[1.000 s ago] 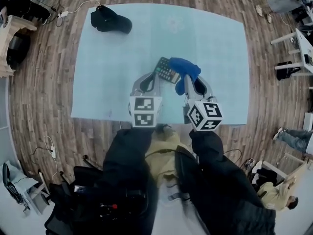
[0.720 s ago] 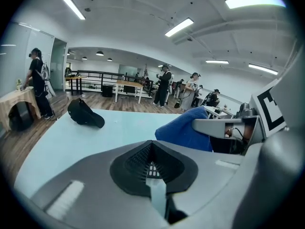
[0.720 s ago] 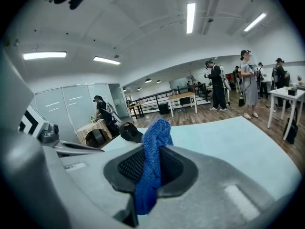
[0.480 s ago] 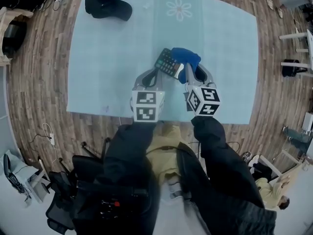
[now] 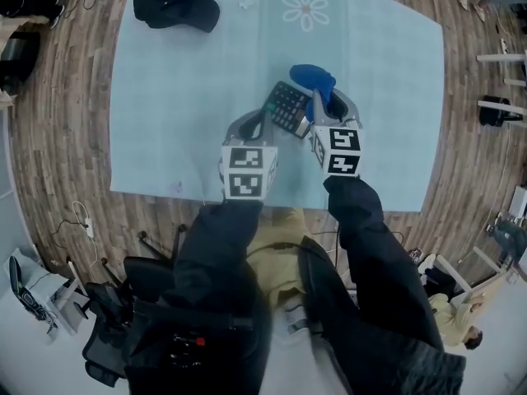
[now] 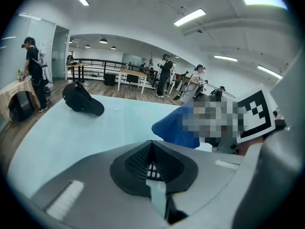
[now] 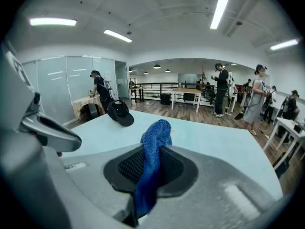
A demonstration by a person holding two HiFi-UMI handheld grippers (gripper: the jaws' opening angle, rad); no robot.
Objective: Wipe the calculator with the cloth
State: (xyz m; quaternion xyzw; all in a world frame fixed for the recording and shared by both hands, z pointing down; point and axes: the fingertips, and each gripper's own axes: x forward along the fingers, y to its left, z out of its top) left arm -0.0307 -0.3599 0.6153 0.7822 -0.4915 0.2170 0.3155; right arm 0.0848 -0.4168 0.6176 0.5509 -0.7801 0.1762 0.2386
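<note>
Mid-wipe, I judge: the left gripper (image 5: 262,123) is clamped on the calculator's (image 5: 286,108) edge, holding it over the table's (image 5: 165,122) middle (cap (image 5: 169,6) at the far-left corner). The right gripper (image 5: 321,109) pinches the blue cloth (image 5: 313,79) by its far edge. The next move calls for drawing the cloth across the keys.

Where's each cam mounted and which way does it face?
Head view: on the head, steeply down at the table; both sleeves show.
Left gripper view: on the left hand-held gripper, along jaws shut on the calculator.
Right gripper view: on the right hand-held gripper, along jaws shut on the cloth.
Shared: all see the black cap.
</note>
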